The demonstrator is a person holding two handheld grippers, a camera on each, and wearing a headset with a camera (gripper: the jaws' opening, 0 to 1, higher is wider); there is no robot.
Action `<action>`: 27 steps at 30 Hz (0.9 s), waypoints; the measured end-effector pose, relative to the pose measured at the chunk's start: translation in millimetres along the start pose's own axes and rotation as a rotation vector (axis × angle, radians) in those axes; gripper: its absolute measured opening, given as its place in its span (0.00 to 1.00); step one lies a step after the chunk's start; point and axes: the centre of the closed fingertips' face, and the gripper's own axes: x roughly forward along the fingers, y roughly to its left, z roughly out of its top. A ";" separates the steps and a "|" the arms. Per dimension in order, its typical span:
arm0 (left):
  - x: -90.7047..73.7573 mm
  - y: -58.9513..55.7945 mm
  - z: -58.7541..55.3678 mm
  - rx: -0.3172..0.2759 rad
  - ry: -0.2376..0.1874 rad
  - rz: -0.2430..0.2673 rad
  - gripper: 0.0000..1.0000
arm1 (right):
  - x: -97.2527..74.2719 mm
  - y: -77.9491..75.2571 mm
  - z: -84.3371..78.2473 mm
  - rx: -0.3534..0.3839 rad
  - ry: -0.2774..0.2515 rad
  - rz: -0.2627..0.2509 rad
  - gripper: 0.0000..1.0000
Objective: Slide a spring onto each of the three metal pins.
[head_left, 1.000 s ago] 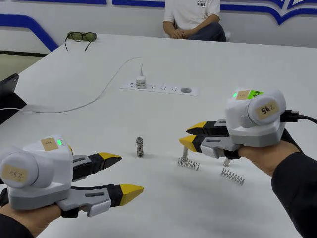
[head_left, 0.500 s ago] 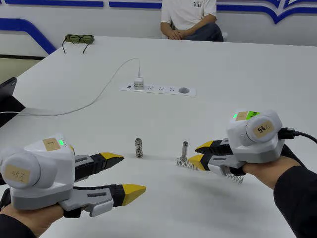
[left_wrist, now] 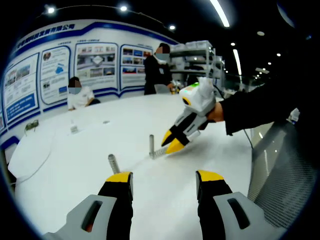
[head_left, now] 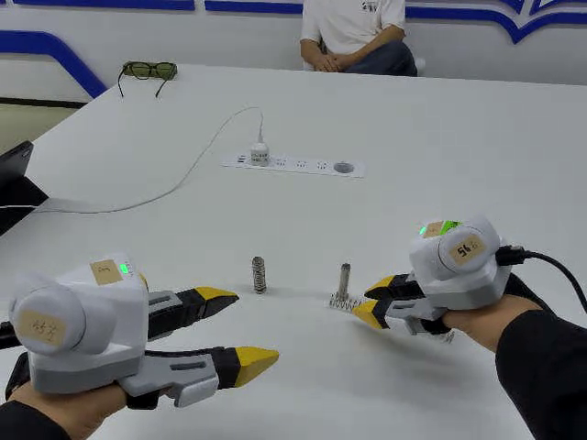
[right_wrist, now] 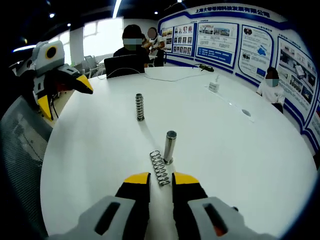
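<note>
Head view – left gripper [head_left: 240, 327] at lower left, jaws wide apart, holding nothing. Right gripper [head_left: 371, 301] low at right of centre, tips at a loose spring [head_left: 341, 301] lying against the foot of a bare pin [head_left: 344, 278]. Left of it, a pin already wearing its spring [head_left: 259, 274].

Left gripper view – own jaws spread at the bottom edge; the right gripper [left_wrist: 175, 142] reaches in from the right toward the bare pin [left_wrist: 151, 146].

Right gripper view – jaws only narrowly apart, clamped on nothing. The loose spring [right_wrist: 159, 167] runs from the tips up to the bare pin [right_wrist: 170, 146], and its near end sits at the gap. Cannot tell if it touches.

Risks, as I judge them: the coil is thin and the table [head_left: 413, 128] smooth, so an off-centre pinch may flick it away or roll it. A hard squeeze may kink it. The pin stands just beside it, so a nudge could topple it.

Surroundings – broad white tabletop with a power strip [head_left: 293, 165], a white cable [head_left: 183, 179], and dark glasses [head_left: 149, 69] at upper left. A person [head_left: 353, 37] sits at the far edge, with blue-trimmed walls behind
</note>
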 end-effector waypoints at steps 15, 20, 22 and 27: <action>1.8 -0.3 -0.4 0.003 0.007 -0.007 0.51 | 6.3 -0.5 -5.5 0.017 0.021 0.013 0.14; 3.1 -1.2 -1.2 0.012 0.016 -0.013 0.51 | 4.1 2.5 -7.4 0.029 0.023 0.020 0.12; 4.1 -1.9 -2.7 0.019 0.026 -0.019 0.50 | 2.3 4.7 -8.4 0.034 0.025 0.025 0.12; 8.4 -5.2 -4.6 0.049 0.050 -0.043 0.50 | -4.4 13.5 -7.8 0.030 0.024 0.052 0.11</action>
